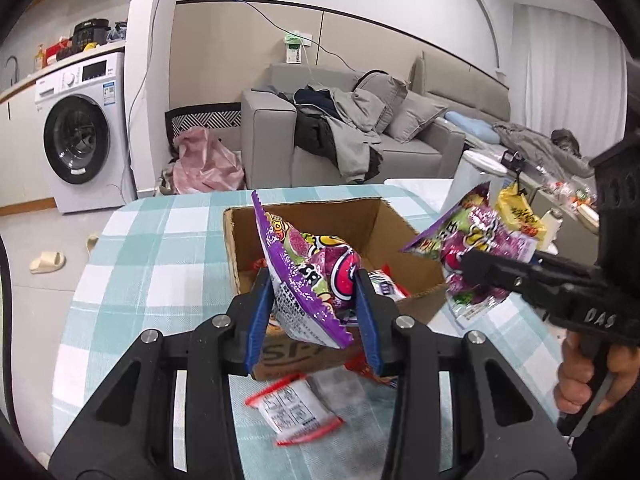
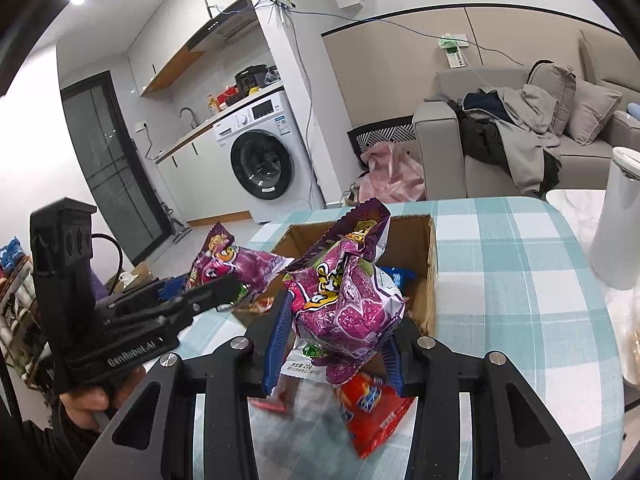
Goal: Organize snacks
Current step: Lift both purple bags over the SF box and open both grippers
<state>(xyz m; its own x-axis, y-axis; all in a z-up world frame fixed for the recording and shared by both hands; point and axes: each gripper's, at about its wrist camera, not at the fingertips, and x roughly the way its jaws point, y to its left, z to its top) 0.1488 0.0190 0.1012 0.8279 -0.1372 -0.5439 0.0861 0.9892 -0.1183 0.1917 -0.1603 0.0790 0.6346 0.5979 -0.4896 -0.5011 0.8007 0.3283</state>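
Left hand-held gripper point(image 1: 314, 304) clamping purple snack bag point(image 1: 308, 272), above cardboard box point(image 1: 400, 256)

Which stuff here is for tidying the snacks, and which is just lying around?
For the job: purple snack bags, cardboard box, red-edged packet, red packet.

Just lying about: washing machine, sofa clothes, slipper.

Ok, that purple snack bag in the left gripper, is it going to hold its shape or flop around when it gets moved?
The purple bag will probably flop: it is already creased and bent between the fingers. It looks puffy and light, so it should lift easily. Its glossy film may slip if the grip loosens.
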